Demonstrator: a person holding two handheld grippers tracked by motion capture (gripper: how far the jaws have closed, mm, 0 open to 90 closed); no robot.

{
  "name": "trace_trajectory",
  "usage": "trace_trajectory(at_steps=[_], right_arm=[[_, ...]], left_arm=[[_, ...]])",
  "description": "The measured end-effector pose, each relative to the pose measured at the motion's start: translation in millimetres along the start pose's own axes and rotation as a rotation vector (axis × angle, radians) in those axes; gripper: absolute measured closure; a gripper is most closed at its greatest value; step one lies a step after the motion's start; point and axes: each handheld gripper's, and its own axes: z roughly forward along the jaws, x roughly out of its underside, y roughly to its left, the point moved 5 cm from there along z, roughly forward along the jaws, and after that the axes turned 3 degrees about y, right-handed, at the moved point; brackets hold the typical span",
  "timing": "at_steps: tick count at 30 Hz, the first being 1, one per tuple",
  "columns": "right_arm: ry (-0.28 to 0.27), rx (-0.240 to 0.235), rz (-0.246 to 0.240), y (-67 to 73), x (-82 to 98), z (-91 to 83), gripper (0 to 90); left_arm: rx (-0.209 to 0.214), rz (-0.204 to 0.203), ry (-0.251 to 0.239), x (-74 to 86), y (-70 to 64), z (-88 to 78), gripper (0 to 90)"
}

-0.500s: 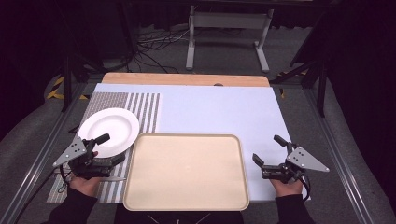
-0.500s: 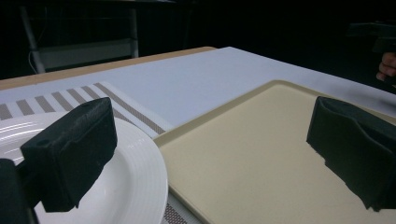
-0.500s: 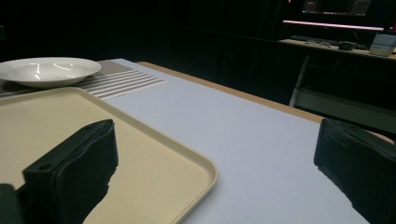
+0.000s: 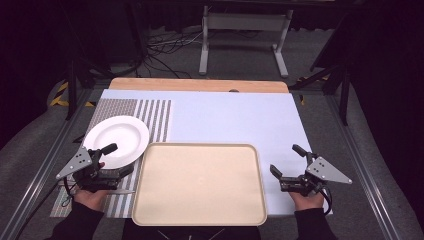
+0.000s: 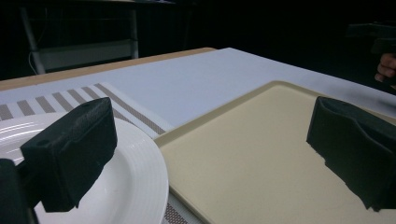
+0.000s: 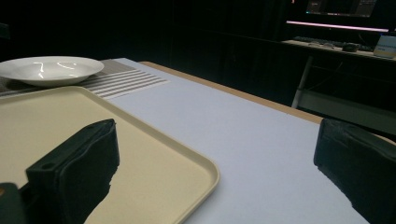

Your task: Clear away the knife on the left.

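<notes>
Beige tray point(image 4: 200, 185) sits dead centre in front of you, flat on the table point(image 4: 230, 115), nothing on it. Your left claw point(image 4: 111, 161) hangs at its nine o'clock edge, jaws spread wide and empty, one over the rim of the white plate point(image 4: 117, 137) at ten o'clock. Your right claw point(image 4: 287, 161) hovers at three o'clock, just beside the tray, jaws wide apart, gripping nothing.

Glossy white plate point(image 4: 116, 140); matt beige plastic tray point(image 4: 199, 183).
</notes>
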Motion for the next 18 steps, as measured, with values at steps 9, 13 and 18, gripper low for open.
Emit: trace_trajectory(at_steps=[9, 13, 18], right_arm=[[-0.006, -0.011, 0.005, -0.7, -0.5, -0.7, 1.7], [-0.007, -0.014, 0.023, -1.3, 0.0, 0.3, 1.2], [-0.008, -0.010, 0.043, -1.9, 1.2, 0.3, 0.2]], left_arm=[[0.040, -0.012, -0.005, -1.2, -1.4, 3.2, 1.8], [0.054, -0.026, -0.014, -7.9, 0.2, -2.2, 1.0], [0.049, -0.014, 0.005, -17.9, 4.7, -16.5, 1.7]])
